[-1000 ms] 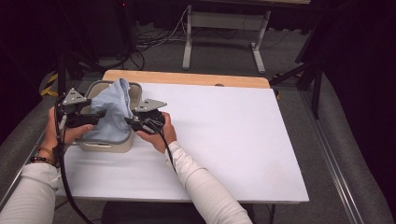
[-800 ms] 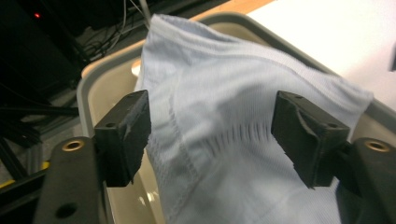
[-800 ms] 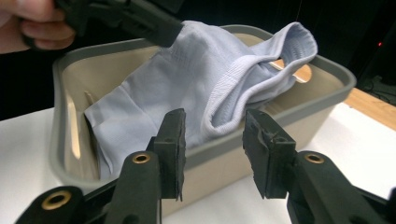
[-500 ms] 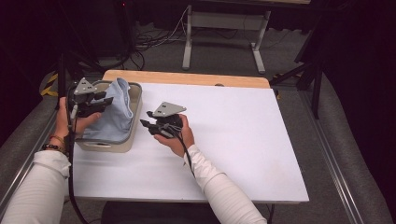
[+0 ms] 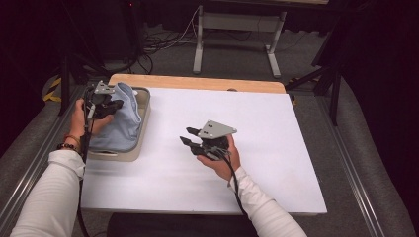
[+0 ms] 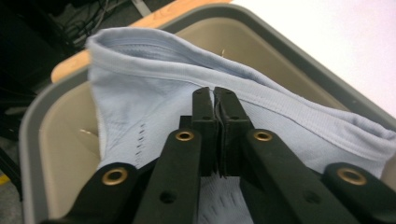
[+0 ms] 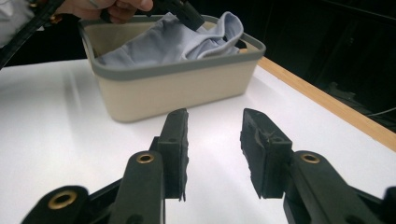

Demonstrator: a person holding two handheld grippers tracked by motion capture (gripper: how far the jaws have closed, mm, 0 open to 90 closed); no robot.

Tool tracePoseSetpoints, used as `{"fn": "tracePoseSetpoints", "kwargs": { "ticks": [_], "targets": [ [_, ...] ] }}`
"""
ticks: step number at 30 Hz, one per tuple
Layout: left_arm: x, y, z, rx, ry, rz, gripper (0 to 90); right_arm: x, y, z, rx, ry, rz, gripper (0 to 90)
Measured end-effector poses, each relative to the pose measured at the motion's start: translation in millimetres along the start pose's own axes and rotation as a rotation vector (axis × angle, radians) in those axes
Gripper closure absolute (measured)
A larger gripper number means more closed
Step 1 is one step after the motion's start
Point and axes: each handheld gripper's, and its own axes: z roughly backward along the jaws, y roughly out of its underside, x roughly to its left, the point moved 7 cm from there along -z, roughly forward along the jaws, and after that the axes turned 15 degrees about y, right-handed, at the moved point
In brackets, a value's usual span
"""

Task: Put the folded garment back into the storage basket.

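A light blue cloth [image 5: 121,126] lies bunched in a beige bin [image 5: 145,106] at the table's left edge. My left gripper [image 5: 112,105] reaches in over the bin's far end. Its jaws have just been closing, and in the left gripper view [image 6: 215,100] they pinch a fold of the cloth [image 6: 154,70] just below its hem. My right gripper [image 5: 188,137] hovers over the middle of the white table, pointing left toward the bin, jaws apart with nothing between them. The right gripper view [image 7: 215,119] looks at the bin [image 7: 177,93] and the cloth [image 7: 173,37] farther off.
The white tabletop [image 5: 276,128] has a wooden strip [image 5: 197,83] along its far edge. Metal stand legs [image 5: 200,44] and cables sit on the dark floor beyond. Grey rails run along both sides of the table.
My right gripper has pulled away from the bin, rightward to the table's middle. My left gripper has shifted toward the bin's far end and closed on the cloth.
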Motion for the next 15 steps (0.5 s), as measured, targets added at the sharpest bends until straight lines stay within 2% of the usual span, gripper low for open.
{"fn": "tracePoseSetpoints", "kwargs": {
  "ticks": [4, 8, 15],
  "targets": [
    [4.0, 0.9, -7.8, 0.025, -0.015, -0.003, 89.3, -11.8, 13.4, 24.2, 0.006, 0.023, 0.001, 61.5],
    [8.3, 4.1, -16.1, 0.056, -0.016, 0.008, 89.5, -25.7, 29.7, 45.1, 0.024, 0.046, -0.019, 61.5],
    [12.7, 9.0, -26.0, 0.067, -0.002, 0.037, 89.6, -44.4, 64.9, 63.9, 0.075, 0.098, -0.036, 60.9]
  ]
}}
